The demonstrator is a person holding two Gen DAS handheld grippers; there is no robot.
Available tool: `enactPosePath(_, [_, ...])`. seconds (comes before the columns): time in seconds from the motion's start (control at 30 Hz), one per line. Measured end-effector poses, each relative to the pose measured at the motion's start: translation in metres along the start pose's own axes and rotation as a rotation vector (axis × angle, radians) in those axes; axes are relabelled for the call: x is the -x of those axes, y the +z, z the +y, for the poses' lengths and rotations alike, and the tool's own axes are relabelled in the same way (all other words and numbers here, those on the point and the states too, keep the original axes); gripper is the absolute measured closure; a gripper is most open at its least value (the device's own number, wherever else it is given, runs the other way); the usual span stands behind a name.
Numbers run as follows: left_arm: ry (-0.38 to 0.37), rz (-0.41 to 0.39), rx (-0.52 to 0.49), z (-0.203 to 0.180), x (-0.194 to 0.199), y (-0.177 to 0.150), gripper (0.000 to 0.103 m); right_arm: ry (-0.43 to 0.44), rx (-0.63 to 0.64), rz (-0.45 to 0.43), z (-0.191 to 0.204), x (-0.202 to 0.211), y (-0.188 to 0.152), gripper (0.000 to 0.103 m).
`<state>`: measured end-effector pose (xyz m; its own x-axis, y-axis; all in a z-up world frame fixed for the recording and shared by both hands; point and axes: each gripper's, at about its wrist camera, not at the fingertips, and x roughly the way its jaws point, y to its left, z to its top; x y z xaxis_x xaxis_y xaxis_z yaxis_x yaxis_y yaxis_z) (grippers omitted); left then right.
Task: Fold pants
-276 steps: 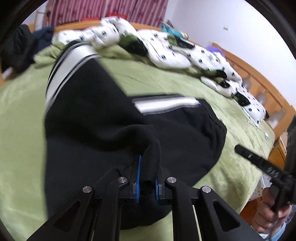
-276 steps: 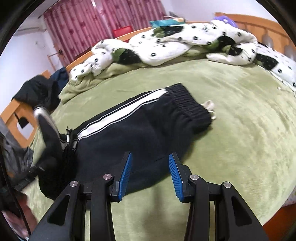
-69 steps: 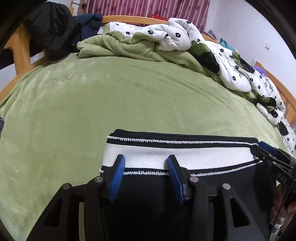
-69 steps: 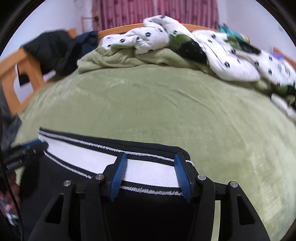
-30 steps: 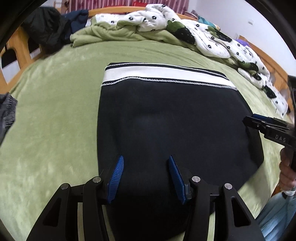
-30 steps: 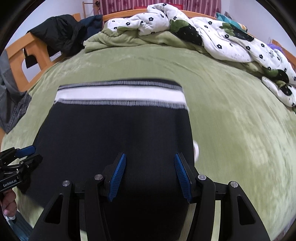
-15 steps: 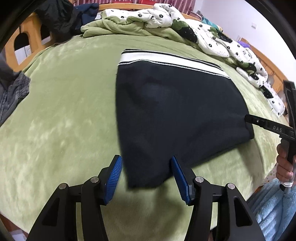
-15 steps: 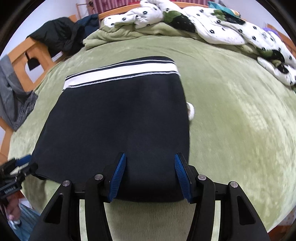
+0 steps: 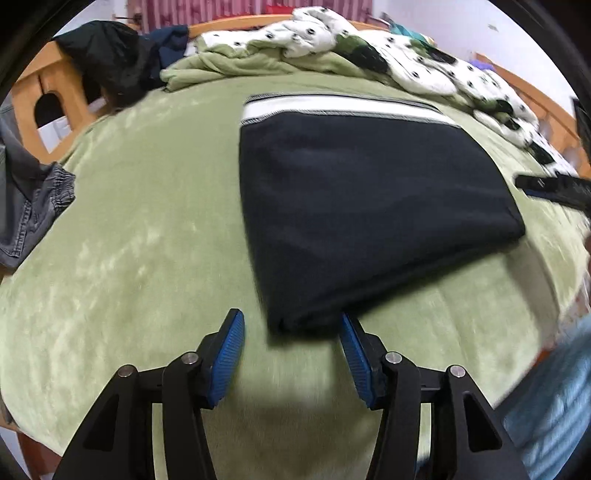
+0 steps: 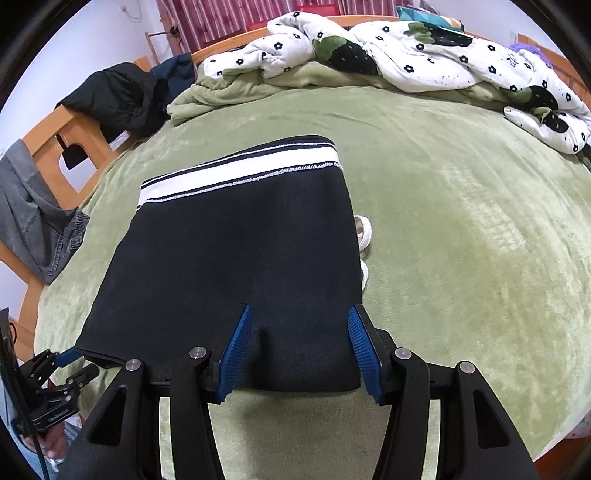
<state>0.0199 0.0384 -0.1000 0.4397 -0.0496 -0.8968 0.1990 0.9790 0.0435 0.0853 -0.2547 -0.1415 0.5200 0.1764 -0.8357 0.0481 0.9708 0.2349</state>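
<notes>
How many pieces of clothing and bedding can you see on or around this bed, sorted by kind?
Folded black pants: 1
Grey jeans on the bed frame: 1
Dark jackets on the frame: 2
Flowered quilt: 1
Green blanket: 1
Total: 6

Both wrist views look steeply down along their fingers, close above the bed [image 9: 129,229]. Each shows the pants [image 9: 369,206] [image 10: 236,266] and the other gripper.

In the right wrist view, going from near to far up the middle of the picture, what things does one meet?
Right gripper → folded black pants → their white stripe → bare green bed cover → flowered quilt → red curtain.
</notes>
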Motion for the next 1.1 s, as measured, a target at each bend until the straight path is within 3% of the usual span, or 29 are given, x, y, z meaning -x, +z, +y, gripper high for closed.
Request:
enactPosePath(0.07, [-0.017, -0.006, 0.028, 0.001, -0.005, 0.004, 0.089, -0.004, 0.010, -0.003, 0.002, 0.000, 0.000, 0.049])
enactPosePath(0.1, [0.000, -0.045, 0.033, 0.002, 0.001, 0.005, 0.089, -0.006, 0.012, -0.004, 0.003, 0.001, -0.001, 0.049])
enactPosePath(0.17, [0.009, -0.093, 0.028, 0.004, 0.012, 0.003, 0.089, -0.007, 0.021, -0.003, 0.004, 0.001, -0.001, 0.049])
enactPosePath(0.27, [0.049, -0.004, 0.008, 0.003, -0.009, -0.005, 0.088, -0.009, 0.028, 0.000, 0.005, -0.001, -0.003, 0.049])
enactPosePath(0.37, [0.055, -0.011, -0.011, -0.002, 0.000, -0.008, 0.083, -0.023, 0.043, 0.048, 0.002, -0.013, -0.006, 0.049])
enactPosePath(0.43, [-0.001, -0.036, -0.016, -0.001, 0.018, -0.006, 0.083, -0.055, 0.067, 0.063, 0.002, -0.017, -0.008, 0.050])
enactPosePath(0.57, [-0.090, -0.136, 0.041, 0.011, 0.054, -0.006, 0.077, -0.046, 0.065, -0.016, -0.006, -0.003, -0.006, 0.051])
enactPosePath(0.7, [-0.134, -0.196, 0.102, 0.016, 0.054, 0.016, 0.066, -0.012, 0.031, -0.072, -0.009, 0.002, 0.001, 0.051])
enactPosePath(0.8, [-0.153, -0.144, 0.136, 0.008, 0.028, 0.036, 0.066, -0.039, 0.057, -0.049, -0.001, -0.015, 0.005, 0.051])
enactPosePath(0.9, [-0.071, -0.031, 0.127, 0.000, -0.010, 0.031, 0.066, -0.124, 0.117, 0.026, 0.007, -0.041, -0.005, 0.052])
enactPosePath(1.0, [-0.016, -0.041, 0.096, -0.010, -0.012, 0.017, 0.066, -0.122, 0.117, 0.044, 0.006, -0.041, -0.009, 0.052])
enactPosePath(1.1, [-0.026, -0.025, 0.092, -0.009, -0.007, 0.015, 0.066, -0.097, 0.070, 0.076, -0.002, -0.040, -0.008, 0.052])
